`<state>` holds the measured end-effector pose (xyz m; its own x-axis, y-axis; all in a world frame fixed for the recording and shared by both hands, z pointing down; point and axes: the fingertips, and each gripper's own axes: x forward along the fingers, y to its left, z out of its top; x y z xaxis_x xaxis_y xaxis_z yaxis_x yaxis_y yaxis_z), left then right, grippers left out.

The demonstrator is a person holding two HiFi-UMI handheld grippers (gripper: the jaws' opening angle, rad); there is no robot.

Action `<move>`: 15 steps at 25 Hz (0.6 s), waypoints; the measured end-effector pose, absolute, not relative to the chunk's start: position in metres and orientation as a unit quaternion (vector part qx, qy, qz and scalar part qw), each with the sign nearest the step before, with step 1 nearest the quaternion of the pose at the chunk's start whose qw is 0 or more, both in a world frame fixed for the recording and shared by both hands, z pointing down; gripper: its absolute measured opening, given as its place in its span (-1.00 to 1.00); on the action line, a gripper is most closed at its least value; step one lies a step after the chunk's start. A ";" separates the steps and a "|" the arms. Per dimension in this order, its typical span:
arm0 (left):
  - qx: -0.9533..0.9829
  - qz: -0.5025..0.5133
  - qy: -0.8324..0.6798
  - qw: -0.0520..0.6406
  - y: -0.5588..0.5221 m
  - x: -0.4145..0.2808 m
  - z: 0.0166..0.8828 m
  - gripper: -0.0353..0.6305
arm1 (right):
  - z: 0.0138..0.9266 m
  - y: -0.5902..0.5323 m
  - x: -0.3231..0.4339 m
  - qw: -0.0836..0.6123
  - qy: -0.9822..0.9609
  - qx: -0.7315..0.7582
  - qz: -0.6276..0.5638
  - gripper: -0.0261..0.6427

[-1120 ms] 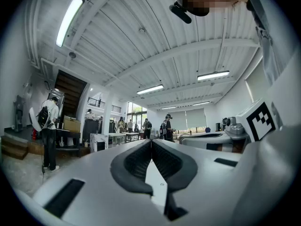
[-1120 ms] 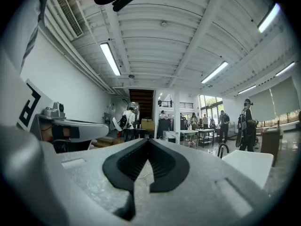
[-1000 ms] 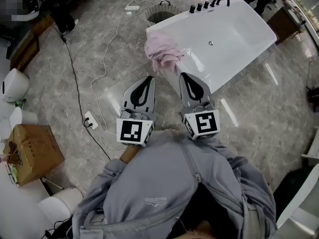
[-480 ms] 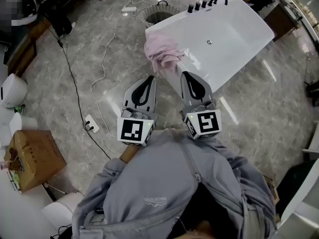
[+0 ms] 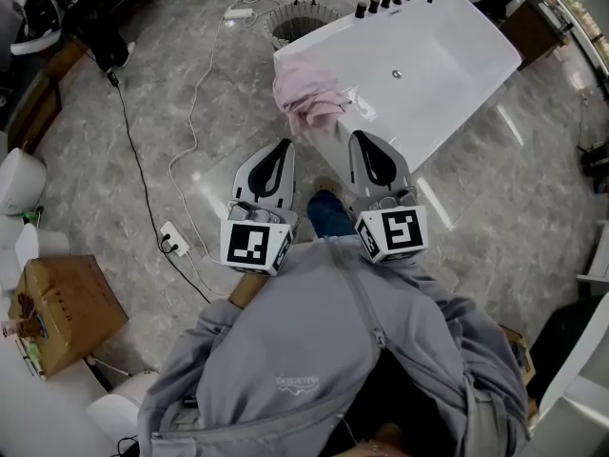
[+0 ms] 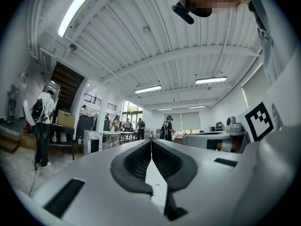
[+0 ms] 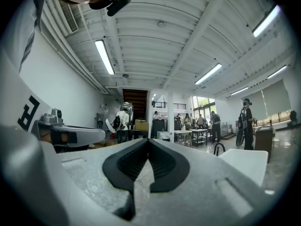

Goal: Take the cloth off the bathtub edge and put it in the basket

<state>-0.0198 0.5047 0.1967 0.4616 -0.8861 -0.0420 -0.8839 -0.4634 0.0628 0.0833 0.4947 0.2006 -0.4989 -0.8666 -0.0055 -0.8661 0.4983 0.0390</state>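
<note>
A pink cloth (image 5: 306, 98) hangs crumpled over the near left edge of the white bathtub (image 5: 447, 74). Behind the tub's left corner a round wire basket (image 5: 303, 22) stands on the floor. In the head view both grippers are held level in front of the person, short of the tub. My left gripper (image 5: 283, 149) points just below and left of the cloth. My right gripper (image 5: 360, 139) points at the tub wall to the cloth's right. Each gripper view shows the jaws closed together with nothing between them: left gripper (image 6: 151, 142), right gripper (image 7: 148, 142).
A white power strip (image 5: 171, 234) and long cables lie on the marble floor at the left. A cardboard box (image 5: 52, 307) and white stools (image 5: 19, 179) stand at the far left. Black taps (image 5: 385, 3) sit on the tub's far end. A blue shoe (image 5: 328, 215) shows between the grippers.
The person has stepped toward the tub: a blue shoe has come into view between the grippers, and both grippers have edged a little closer to the cloth. Jaws stay closed.
</note>
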 end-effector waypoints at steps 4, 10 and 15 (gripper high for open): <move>0.854 -0.035 -0.519 0.013 0.482 -0.024 0.199 -0.87 | 0.202 0.471 0.075 0.003 -0.870 0.493 -0.023 -0.91; 0.851 -0.032 -0.524 0.012 0.426 -0.026 0.206 -0.87 | 0.208 0.411 0.072 0.001 -0.876 0.482 -0.021 -0.91; 0.845 -0.026 -0.534 0.013 0.366 -0.023 0.207 -0.87 | 0.208 0.343 0.075 0.003 -0.880 0.475 -0.011 -0.91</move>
